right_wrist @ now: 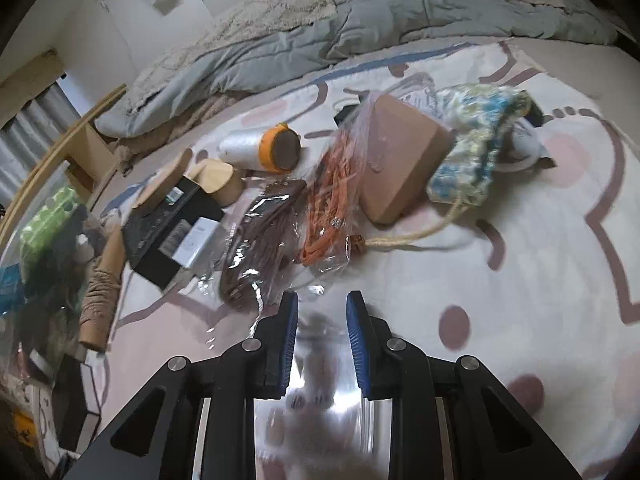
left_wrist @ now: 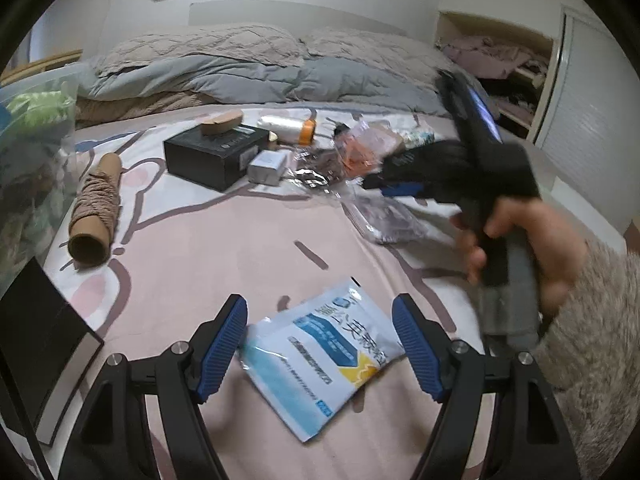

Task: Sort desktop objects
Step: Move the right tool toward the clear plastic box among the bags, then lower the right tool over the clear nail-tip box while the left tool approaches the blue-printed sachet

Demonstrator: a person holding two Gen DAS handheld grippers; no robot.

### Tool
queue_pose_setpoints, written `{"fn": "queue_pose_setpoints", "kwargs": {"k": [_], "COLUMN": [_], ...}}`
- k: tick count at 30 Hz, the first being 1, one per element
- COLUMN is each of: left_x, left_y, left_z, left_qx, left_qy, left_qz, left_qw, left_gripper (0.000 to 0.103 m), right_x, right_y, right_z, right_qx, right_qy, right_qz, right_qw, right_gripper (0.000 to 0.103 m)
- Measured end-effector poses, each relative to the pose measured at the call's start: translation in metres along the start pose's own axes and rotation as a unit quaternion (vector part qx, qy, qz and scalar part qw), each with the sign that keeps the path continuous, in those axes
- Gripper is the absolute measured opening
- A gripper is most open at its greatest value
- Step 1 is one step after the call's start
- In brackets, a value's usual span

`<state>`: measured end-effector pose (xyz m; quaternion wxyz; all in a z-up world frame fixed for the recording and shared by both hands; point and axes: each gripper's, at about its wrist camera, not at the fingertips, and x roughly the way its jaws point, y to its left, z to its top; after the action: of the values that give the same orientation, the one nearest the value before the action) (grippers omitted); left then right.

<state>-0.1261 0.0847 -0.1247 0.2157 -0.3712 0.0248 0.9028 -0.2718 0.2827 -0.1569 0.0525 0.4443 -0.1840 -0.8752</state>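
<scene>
Between the wide-apart blue pads of the left gripper [left_wrist: 320, 344], untouched on pink patterned bedsheet [left_wrist: 224, 240]: white-and-blue printed sachet [left_wrist: 320, 360]. Further right, right gripper [right_wrist: 322, 344] clamped on clear shiny plastic bag [right_wrist: 320, 384], contents blurred.

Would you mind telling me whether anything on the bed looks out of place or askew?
The white-and-blue packet lies apart from the pile, askew between the open left gripper. The rest sits jumbled: an orange cord bag leans against the brown box.
</scene>
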Motion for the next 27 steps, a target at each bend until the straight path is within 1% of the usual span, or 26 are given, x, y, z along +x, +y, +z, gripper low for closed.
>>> {"fn": "queue_pose_setpoints", "kwargs": {"k": [3, 6, 8, 9, 12, 15, 18, 23, 27], "left_x": [0.007, 0.012, 0.019, 0.024, 0.023, 0.021, 0.018, 0.011, 0.004], "left_y": [-0.010, -0.020, -0.023, -0.024, -0.022, -0.014, -0.007, -0.002, 0.001], "left_z": [-0.004, -0.004, -0.005, -0.005, -0.006, -0.008, -0.011, -0.017, -0.021], "left_qx": [0.020, 0.046, 0.057, 0.059, 0.053, 0.042, 0.031, 0.035, 0.036], "left_qy": [0.011, 0.009, 0.016, 0.026, 0.026, 0.031, 0.034, 0.042, 0.058], "left_qz": [-0.002, 0.003, 0.016, 0.026, 0.039, 0.051, 0.061, 0.078, 0.087], "left_qw": [0.9997, 0.9989, 0.9981, 0.9976, 0.9975, 0.9973, 0.9971, 0.9954, 0.9939], "left_gripper": [0.075, 0.075, 0.075, 0.075, 0.076, 0.080, 0.080, 0.080, 0.082], "right_x": [0.010, 0.009, 0.007, 0.006, 0.001, -0.007, -0.014, -0.021, -0.030], "right_y": [0.002, 0.007, 0.012, 0.014, 0.020, 0.024, 0.024, 0.028, 0.026], "right_z": [-0.001, -0.005, -0.011, -0.014, -0.023, -0.035, -0.044, -0.054, -0.061], "right_qx": [-0.016, -0.035, -0.054, -0.060, -0.075, -0.089, -0.091, -0.103, -0.093], "right_qy": [0.007, 0.006, 0.009, 0.012, 0.022, 0.031, 0.036, 0.044, 0.042], "right_qz": [-0.008, -0.019, -0.025, -0.026, -0.027, -0.024, -0.024, -0.027, -0.020], "right_qw": [1.000, 0.999, 0.998, 0.998, 0.997, 0.995, 0.995, 0.993, 0.995], "right_gripper": [0.026, 0.026, 0.026, 0.026, 0.026, 0.026, 0.026, 0.026, 0.026]}}
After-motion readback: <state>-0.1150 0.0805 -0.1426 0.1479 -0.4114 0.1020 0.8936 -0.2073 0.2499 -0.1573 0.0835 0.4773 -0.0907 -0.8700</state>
